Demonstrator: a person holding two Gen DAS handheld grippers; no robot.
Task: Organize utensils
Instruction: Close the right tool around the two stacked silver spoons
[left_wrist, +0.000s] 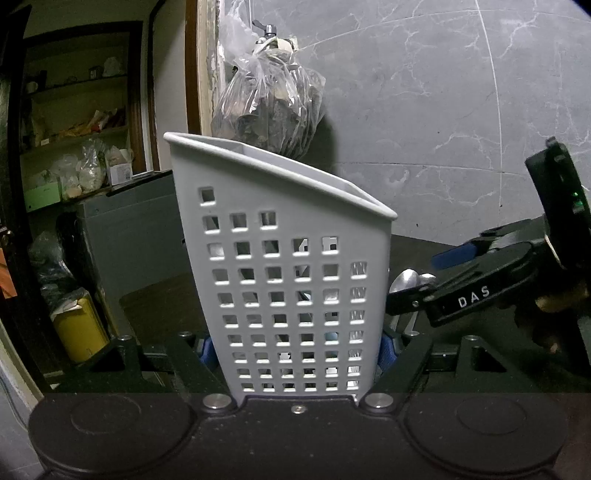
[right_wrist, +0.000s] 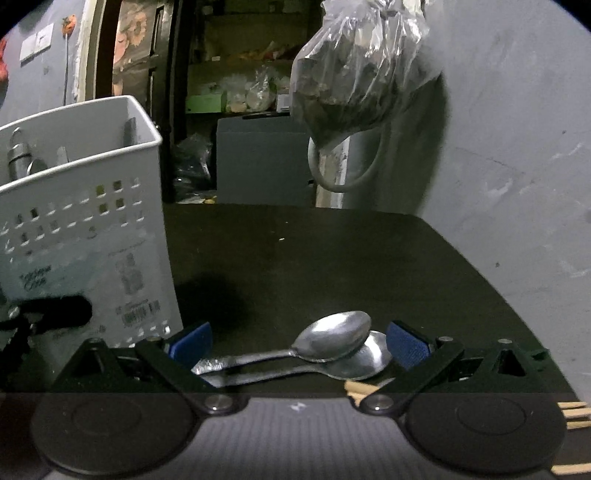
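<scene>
Left gripper (left_wrist: 295, 350) clamped on white perforated utensil caddy (left_wrist: 284, 266); right gripper (right_wrist: 299, 343), fingers apart, straddling two stacked spoons (right_wrist: 332, 347): risk of lifting both, or upper spoon slipping.

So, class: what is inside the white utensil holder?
Over the white utensil holder's rim, the right wrist view shows several metal utensil handles standing inside. Their lower ends and the holder's floor are hidden by its walls.
</scene>
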